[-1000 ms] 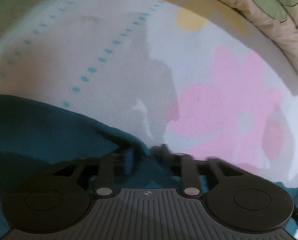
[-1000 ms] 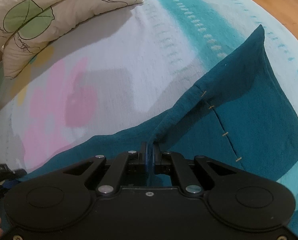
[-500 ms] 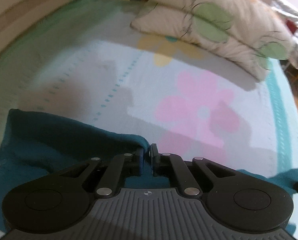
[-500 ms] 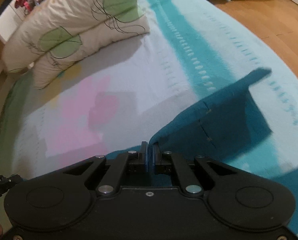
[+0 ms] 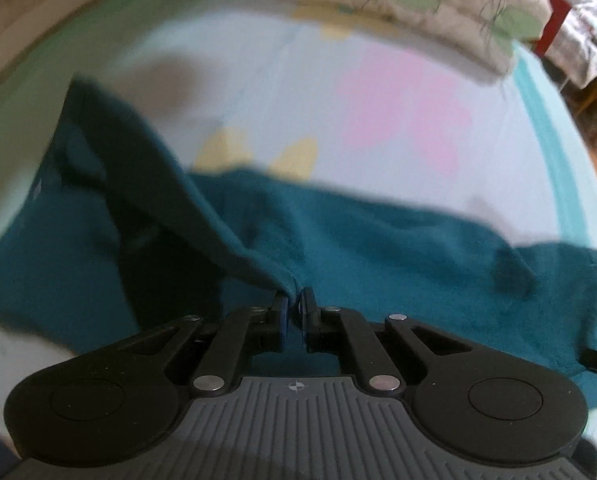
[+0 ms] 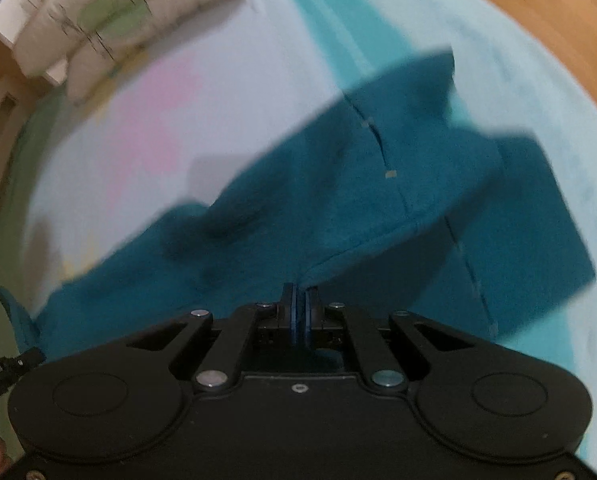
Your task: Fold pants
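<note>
Teal pants are spread on a floral bedsheet. An edge is clamped in the left gripper; another, apparently, in the right gripper.

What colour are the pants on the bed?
Dark teal pants, plain with no print. Clearest in the right wrist view.

Both wrist cameras look steeply down, close over the same teal pants on the bed.

A home bedroom: a bed with a pale flower-printed cover, two cream pillows with green leaf prints at its head, and orange-brown wooden floor beside it.
</note>
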The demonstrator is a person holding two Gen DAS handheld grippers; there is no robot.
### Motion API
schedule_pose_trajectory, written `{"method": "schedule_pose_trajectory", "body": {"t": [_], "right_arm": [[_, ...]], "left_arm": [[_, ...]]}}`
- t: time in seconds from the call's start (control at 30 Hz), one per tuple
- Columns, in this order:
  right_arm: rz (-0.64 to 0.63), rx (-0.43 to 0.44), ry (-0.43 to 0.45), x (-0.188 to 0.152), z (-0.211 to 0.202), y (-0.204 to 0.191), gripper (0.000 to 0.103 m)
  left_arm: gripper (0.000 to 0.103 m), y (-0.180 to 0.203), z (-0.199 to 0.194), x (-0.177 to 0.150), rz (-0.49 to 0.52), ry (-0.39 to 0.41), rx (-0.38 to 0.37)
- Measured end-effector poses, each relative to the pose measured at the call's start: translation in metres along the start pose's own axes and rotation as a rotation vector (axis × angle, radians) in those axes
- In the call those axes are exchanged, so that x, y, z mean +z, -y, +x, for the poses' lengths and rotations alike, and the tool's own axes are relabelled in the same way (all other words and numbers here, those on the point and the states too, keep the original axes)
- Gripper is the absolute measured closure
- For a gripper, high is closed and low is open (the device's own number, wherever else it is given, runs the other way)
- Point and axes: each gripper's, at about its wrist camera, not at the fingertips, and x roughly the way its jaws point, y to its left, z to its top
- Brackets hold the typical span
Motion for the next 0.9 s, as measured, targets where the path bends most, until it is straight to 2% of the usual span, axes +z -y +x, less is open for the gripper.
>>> {"method": "schedule_pose_trajectory", "body": {"t": [0.23,0.27,0.3,0.37,0.43,0.6,0.73,0.9], "right_arm": [[0.024,-0.009,-0.059,-0.001,0.015,0.006,0.093],[0.029,0.000,-0.056,0.001,0.015,0.005,0.091],[0.033,0.016,-0.056,0.003,0.013,0.006,0.084],[0.047,0.042,-0.056,0.004,0.006,0.012,0.081],[0.075,0.062,-0.028,0.005,-0.005,0.027,0.081],[0.152,0.002,0.079,0.015,-0.028,0.068,0.081],[0.222,-0.043,0.116,0.020,-0.021,0.100,0.081],[0.270,-0.079,0.142,0.027,0.001,0.117,0.080]], "left_arm": [[0.097,-0.003,0.035,-0.021,-0.010,-0.083,0.047],[0.097,0.000,0.038,-0.021,-0.003,-0.085,0.053],[0.097,0.001,0.039,-0.024,0.009,-0.086,0.061],[0.097,0.001,0.044,-0.026,0.027,-0.089,0.075],[0.097,0.003,0.049,-0.025,0.035,-0.092,0.085],[0.097,0.000,0.064,-0.027,0.035,-0.118,0.098],[0.097,0.002,0.073,-0.029,0.046,-0.119,0.108],[0.097,0.010,0.076,-0.025,0.086,-0.101,0.124]]}}
